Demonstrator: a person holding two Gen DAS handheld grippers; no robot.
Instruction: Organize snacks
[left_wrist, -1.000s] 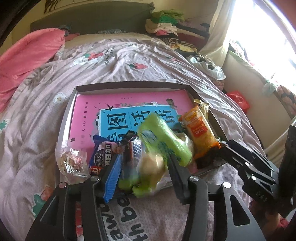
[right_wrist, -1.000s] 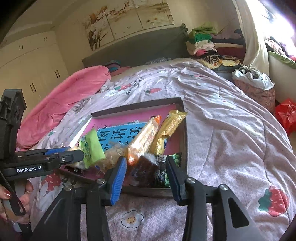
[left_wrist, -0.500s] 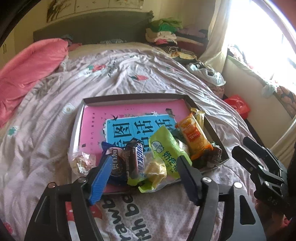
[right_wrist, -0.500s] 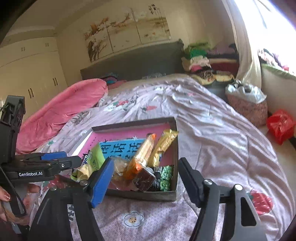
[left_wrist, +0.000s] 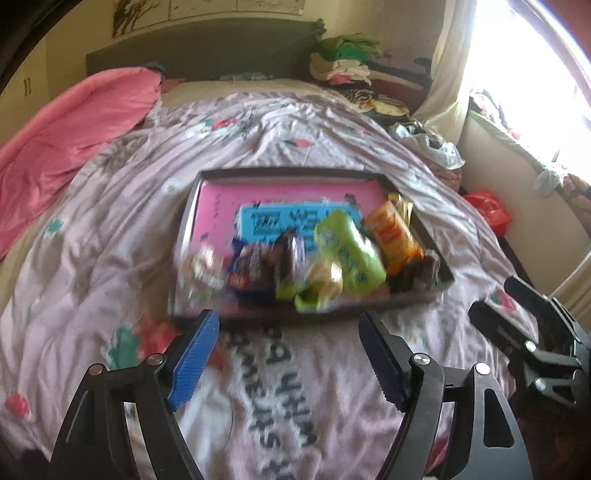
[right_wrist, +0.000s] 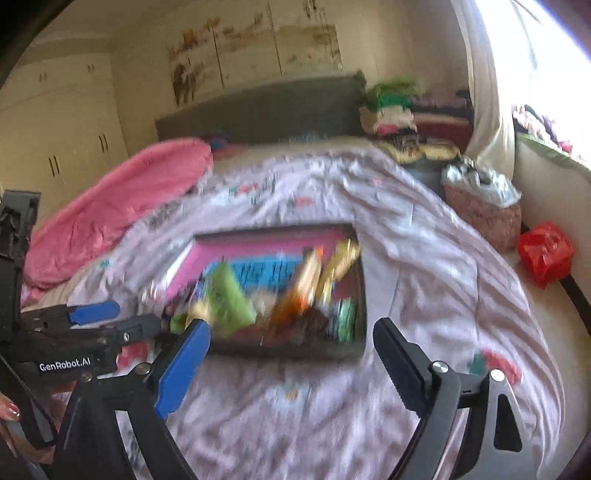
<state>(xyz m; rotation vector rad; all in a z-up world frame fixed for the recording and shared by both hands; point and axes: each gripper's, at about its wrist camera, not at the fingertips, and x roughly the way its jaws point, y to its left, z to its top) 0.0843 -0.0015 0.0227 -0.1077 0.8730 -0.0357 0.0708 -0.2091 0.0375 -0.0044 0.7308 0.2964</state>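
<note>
Snacks (left_wrist: 332, 258) in tray (left_wrist: 295, 171), both jaws opening, empty; wardrobe (right_wrist: 55, 140) only from right.

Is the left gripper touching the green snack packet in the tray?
Apart. The left wrist view shows the left gripper, jaws opening, short of the green snack packet.

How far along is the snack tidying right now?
Looks done: the snacks lie bunched along the near edge of the shallow box on the bed. In hand: nothing; the left gripper and right gripper are both opening with nothing between their fingers. Left: no loose snack shows on the quilt.
</note>
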